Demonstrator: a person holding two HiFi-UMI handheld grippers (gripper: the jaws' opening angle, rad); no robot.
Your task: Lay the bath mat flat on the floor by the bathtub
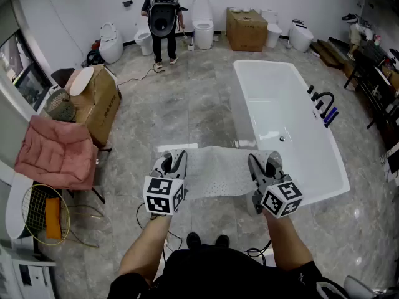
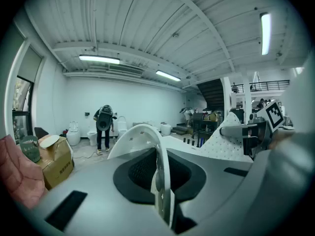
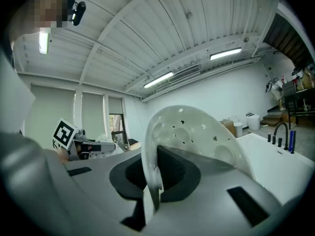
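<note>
A translucent white bath mat [image 1: 215, 170] dotted with small holes hangs stretched between my two grippers, above the grey tiled floor beside the white bathtub [image 1: 293, 136]. My left gripper [image 1: 174, 162] is shut on the mat's left edge. My right gripper [image 1: 261, 164] is shut on its right edge, close to the tub's near corner. In the left gripper view the mat [image 2: 135, 134] curls up out of the closed jaws, with the right gripper [image 2: 256, 127] beyond. In the right gripper view the mat [image 3: 197, 132] arches over the jaws, and the left gripper [image 3: 78, 144] shows at left.
A person [image 1: 164, 17] stands at the far wall among several toilets. A cardboard box [image 1: 100, 101] and a pink-cushioned chair [image 1: 56, 151] stand at left. Another box [image 1: 247, 30] sits at the back. A black faucet [image 1: 321, 101] is on the tub's right rim. Cables lie by my feet.
</note>
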